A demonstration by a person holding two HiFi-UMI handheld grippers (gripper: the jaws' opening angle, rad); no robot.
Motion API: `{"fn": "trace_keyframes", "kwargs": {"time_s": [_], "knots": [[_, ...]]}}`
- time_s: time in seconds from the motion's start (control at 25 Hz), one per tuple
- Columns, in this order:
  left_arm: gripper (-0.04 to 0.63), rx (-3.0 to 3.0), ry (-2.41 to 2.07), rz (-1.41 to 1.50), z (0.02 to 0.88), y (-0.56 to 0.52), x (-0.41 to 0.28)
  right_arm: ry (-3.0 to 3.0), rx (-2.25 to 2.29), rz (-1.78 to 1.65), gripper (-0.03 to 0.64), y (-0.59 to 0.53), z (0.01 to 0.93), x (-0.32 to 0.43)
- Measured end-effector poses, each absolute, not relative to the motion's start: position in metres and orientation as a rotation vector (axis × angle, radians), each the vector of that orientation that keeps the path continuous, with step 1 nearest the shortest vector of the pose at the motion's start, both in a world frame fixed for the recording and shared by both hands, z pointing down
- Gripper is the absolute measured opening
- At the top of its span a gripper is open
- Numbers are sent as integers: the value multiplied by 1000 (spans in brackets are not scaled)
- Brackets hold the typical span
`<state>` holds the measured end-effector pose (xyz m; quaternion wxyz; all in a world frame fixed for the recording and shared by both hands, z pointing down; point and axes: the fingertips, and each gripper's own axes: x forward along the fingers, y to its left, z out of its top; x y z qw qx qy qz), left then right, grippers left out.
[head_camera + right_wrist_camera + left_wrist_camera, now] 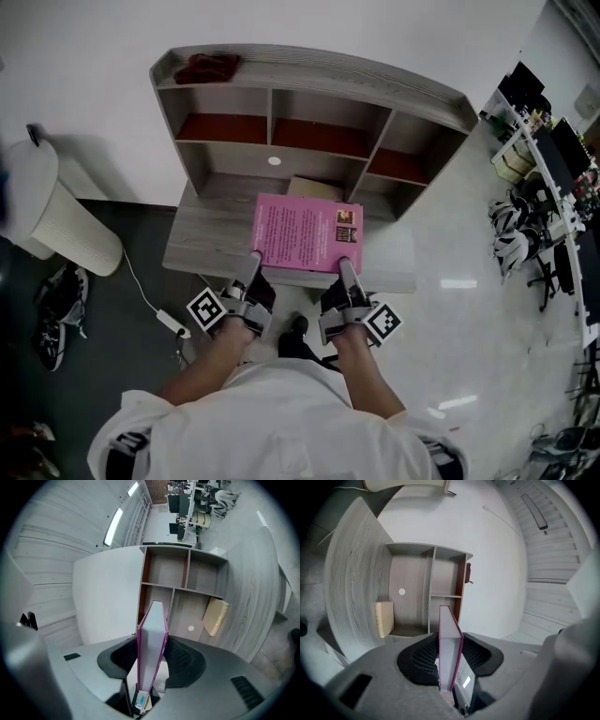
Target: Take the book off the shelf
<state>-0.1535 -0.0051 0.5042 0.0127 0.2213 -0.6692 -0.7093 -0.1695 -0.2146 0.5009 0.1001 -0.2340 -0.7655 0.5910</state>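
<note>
Book, pink-covered, is out of the shelf and held flat over the worktop in front of it. Left gripper is clamped on the book's near left edge, right gripper on its near right edge. A tan volume lies in the shelf's lower middle compartment, just beyond.

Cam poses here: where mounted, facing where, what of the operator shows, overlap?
Head view: on the person's head, steeply down at shelf unit and desk; shows forearms, left gripper, right gripper.
Left gripper view: on left gripper, along its jaws toward the shelf unit; jaws clamp the pink book.
Right gripper view: on right gripper, same aim, same grip.
Shared: all see pink book and shelf unit.
</note>
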Motion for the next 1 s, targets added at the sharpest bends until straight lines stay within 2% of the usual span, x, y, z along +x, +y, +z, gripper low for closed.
{"fn": "trace_keyframes", "kwargs": {"time_s": [0.44, 1.0], "knots": [[158, 743, -2094, -2193, 506, 21, 1, -2281, -713, 1713, 169, -190, 505, -12], [158, 652, -2016, -2225, 496, 18, 10, -2252, -639, 1764, 167, -192, 488, -8]]}}
